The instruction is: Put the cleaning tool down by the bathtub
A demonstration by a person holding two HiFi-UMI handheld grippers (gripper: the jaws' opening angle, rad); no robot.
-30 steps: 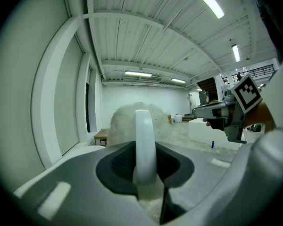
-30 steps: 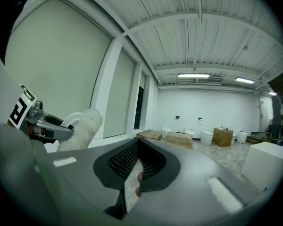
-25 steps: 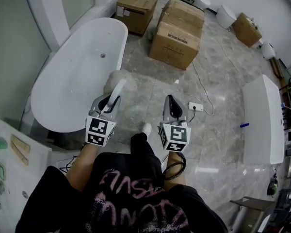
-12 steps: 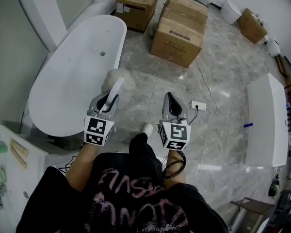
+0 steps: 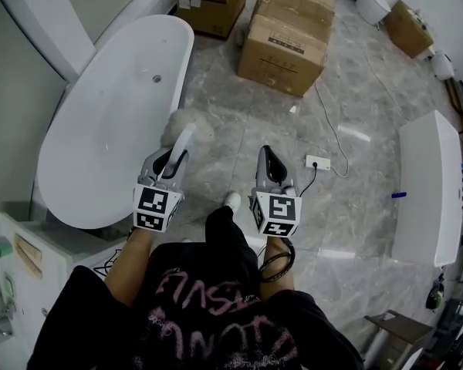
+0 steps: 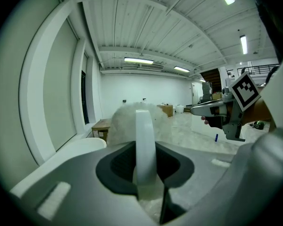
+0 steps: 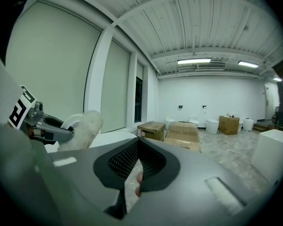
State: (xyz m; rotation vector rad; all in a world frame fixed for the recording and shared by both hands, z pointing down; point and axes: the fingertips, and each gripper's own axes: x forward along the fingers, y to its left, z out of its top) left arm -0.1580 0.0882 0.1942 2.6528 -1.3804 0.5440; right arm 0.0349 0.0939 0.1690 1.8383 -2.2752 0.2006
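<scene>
The left gripper (image 5: 173, 159) is clamped on the white handle of the cleaning tool (image 5: 187, 132). The tool's fluffy head sticks out ahead of the jaws, in the air above the marble floor (image 5: 239, 141) just beside the bathtub (image 5: 182, 62). The right gripper (image 5: 270, 165) is held alongside, jaws pressed together with nothing between them. Cardboard boxes (image 5: 282, 43) stand farther off.

The cleaning tool (image 6: 145, 140) is a curved white handle ending in a fluffy off-white head. Its handle is pinched edge-on between the jaws of the left gripper (image 5: 172, 163), with the head out beyond their tips. The white oval bathtub (image 5: 100, 137) lies below and left of those jaws.
</scene>
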